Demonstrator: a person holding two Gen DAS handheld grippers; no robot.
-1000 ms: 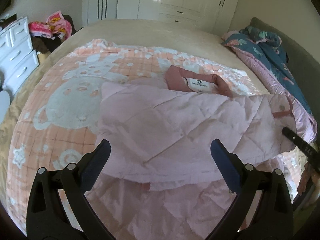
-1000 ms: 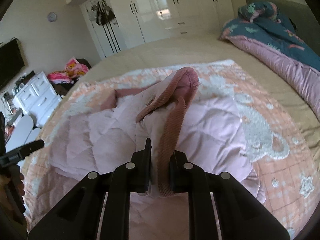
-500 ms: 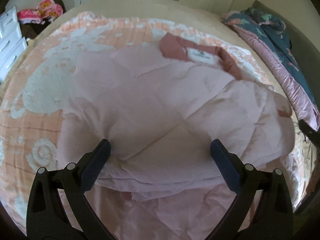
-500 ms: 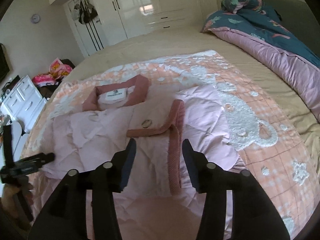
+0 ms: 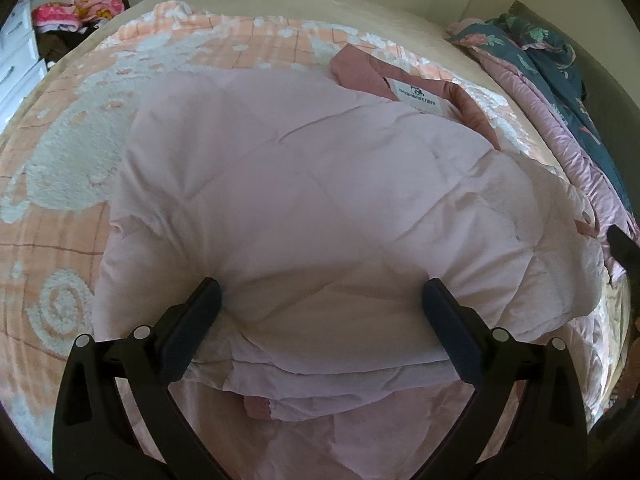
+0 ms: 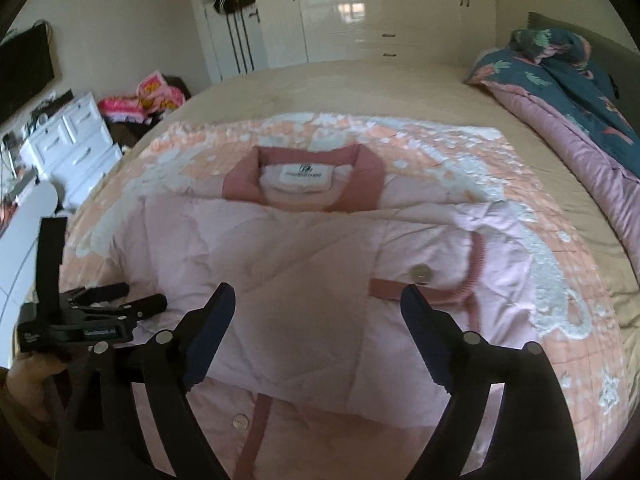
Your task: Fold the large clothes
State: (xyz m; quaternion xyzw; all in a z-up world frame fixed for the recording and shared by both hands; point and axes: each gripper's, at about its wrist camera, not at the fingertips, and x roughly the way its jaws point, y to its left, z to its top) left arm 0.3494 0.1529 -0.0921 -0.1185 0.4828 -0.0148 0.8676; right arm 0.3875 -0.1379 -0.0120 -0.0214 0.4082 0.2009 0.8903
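Left wrist view: left tool (image 5: 322, 300) spread wide, tips resting on folded pink jacket (image 5: 304, 208), nothing gripped; bed (image 5: 280, 4) beyond. Right wrist view: right tool (image 6: 318, 300) opening, empty, jacket (image 6: 304, 264) ahead between and beneath its tips, sleeve cuff (image 6: 476, 264) just beyond right tip.

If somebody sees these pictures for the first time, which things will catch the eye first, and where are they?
The eye goes first to the pale pink quilted jacket, lying on the peach bear blanket in the middle of the bed, its darker pink collar at the far side. A ribbed cuff lies folded across its right part. Near the camera, the right hand-held gripper has its jaws opening, with nothing between them.
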